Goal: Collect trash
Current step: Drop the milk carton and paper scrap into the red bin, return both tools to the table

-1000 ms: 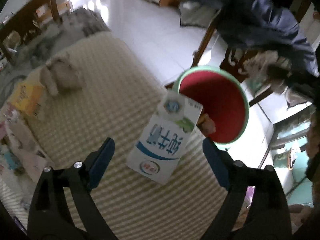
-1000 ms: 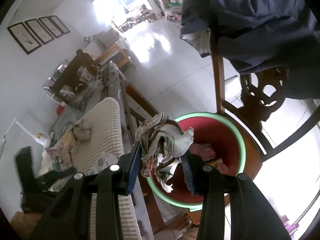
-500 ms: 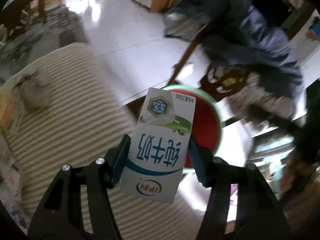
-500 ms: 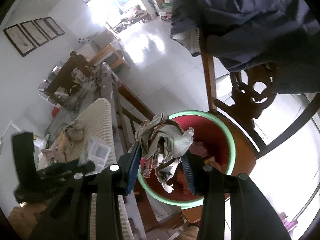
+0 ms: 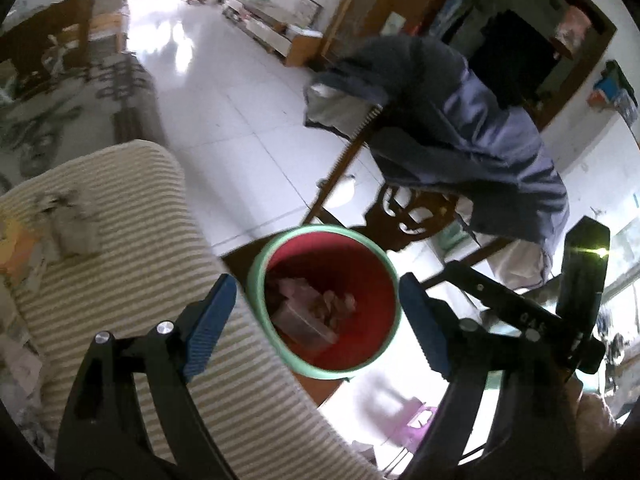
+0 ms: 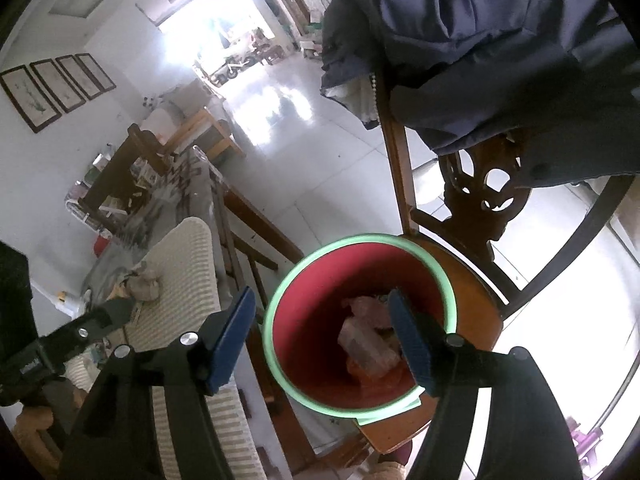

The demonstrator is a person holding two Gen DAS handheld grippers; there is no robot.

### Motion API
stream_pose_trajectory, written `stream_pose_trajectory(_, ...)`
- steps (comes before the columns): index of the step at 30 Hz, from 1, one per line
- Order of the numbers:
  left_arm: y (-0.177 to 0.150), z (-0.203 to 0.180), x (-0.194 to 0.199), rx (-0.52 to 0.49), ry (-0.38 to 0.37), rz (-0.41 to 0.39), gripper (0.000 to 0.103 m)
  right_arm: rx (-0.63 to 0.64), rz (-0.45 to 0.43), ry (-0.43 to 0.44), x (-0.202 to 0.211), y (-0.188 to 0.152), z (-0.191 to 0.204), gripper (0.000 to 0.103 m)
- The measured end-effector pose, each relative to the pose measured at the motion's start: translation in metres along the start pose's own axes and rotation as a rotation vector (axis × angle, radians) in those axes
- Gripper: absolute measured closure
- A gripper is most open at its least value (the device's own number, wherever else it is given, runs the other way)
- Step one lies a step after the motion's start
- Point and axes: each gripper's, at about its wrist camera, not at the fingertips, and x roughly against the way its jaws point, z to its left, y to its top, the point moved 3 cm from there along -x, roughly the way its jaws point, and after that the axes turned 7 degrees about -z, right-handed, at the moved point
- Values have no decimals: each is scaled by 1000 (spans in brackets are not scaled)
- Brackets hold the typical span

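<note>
Your left gripper (image 5: 316, 324) has just opened; milk carton is gone from its jaws. Right gripper (image 6: 324, 340) has just opened too, rag wad dropped. Both hang empty over the red bin (image 6: 320, 280), trash inside.

My left-hand camera looks steeply down from over the striped cushion's (image 5: 120, 248) edge, close above the red bucket (image 5: 320, 256). My right-hand camera looks down into that bucket (image 6: 320, 292) from nearer; both share the wooden chair (image 6: 472, 292).
</note>
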Motion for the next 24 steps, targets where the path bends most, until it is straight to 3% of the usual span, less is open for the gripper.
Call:
stream_pose_trajectory(11,-29,97,77,122,160,-84,22,96,44,50,-14,-26,74,35)
stream_pose_trajectory(24,-93,265,180,391,339,-140,20,247,144,116,-35,-113,215,35)
